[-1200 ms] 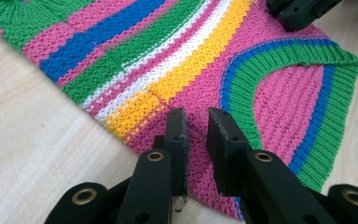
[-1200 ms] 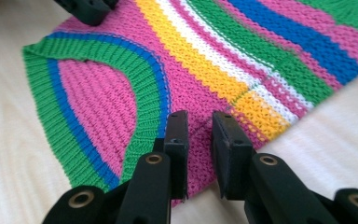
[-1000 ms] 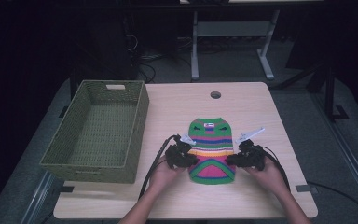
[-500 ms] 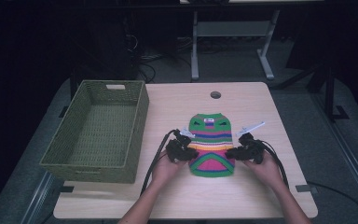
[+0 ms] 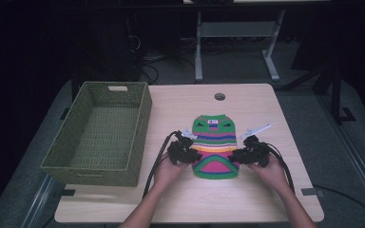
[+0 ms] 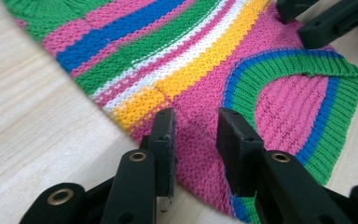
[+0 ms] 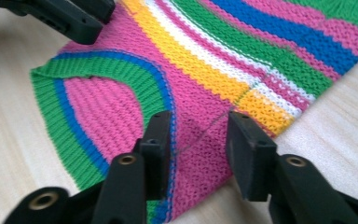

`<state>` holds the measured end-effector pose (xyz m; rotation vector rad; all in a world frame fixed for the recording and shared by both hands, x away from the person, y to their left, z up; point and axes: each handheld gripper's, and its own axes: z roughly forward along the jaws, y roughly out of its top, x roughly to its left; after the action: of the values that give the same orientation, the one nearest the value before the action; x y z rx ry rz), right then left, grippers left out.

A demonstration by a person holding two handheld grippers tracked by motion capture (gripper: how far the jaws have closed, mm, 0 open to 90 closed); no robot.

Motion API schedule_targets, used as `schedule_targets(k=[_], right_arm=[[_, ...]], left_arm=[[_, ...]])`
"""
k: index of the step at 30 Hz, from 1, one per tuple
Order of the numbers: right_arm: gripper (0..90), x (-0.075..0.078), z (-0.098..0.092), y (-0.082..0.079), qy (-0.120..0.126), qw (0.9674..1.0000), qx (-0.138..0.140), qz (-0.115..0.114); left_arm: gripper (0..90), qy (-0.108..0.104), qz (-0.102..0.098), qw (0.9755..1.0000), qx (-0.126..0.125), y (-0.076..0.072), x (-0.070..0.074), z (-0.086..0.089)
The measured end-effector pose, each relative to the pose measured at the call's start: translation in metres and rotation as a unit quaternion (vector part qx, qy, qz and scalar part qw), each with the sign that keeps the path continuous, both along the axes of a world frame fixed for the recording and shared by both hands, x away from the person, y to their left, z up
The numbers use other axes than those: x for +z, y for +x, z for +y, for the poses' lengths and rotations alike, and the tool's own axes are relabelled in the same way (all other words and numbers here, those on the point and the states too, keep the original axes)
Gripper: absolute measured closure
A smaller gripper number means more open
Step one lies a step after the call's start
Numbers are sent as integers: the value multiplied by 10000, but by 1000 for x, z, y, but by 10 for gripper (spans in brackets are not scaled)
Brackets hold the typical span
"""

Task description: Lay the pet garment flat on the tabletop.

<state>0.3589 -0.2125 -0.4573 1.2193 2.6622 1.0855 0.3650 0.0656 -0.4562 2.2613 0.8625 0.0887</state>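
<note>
Sweater [image 5: 214,148], striped in green, blue, pink, yellow and white, lies flat on the tabletop [image 5: 266,199], near its middle and just in front of our hands. To its left we see a green woven basket [image 5: 100,135], standing apart from the knit with nothing inside it.

Our left tool [image 5: 193,154] sits at the left edge of the sweater and our right tool [image 5: 235,156] at the right edge, each low on the pink lower part. In the left gripper view the two black jaws stand narrowly apart with a fold of pink knit between them, and we see no pad pressing on it. In the right gripper view the jaws are a little wider, again with pink knit and a loose thread between them, untouched by the pads. Both sets of jaws have just been opening.

Compared with a second ago, the sweater is shorter from front to back: its lower part then reached closer to us, and now the bottom hem is folded up over the pink panel. Our hands sit slightly farther up the tabletop than before. The basket has not moved.
</note>
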Motion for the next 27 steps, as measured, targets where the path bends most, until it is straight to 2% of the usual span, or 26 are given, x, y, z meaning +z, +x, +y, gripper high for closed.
schedule_targets(k=[5,10,14,18,27], right_arm=[[521,4,-5,-2,143,9999,-27,8],[458,5,-8,-3,119,9999,29,31],[407,5,-8,-6,107,9998,163,40],[383,7,-10,-9,112,9998,169,15],[362,14,-18,-18,86,9998,146,-112]], left_arm=[[625,-106,24,9999,-13,-1,3,4],[554,-237,86,9997,-7,-3,5,5],[474,-347,65,9993,115,-7,6,7],[425,-290,19,9996,73,-11,7,12],[352,-354,14,9993,69,-21,11,20]])
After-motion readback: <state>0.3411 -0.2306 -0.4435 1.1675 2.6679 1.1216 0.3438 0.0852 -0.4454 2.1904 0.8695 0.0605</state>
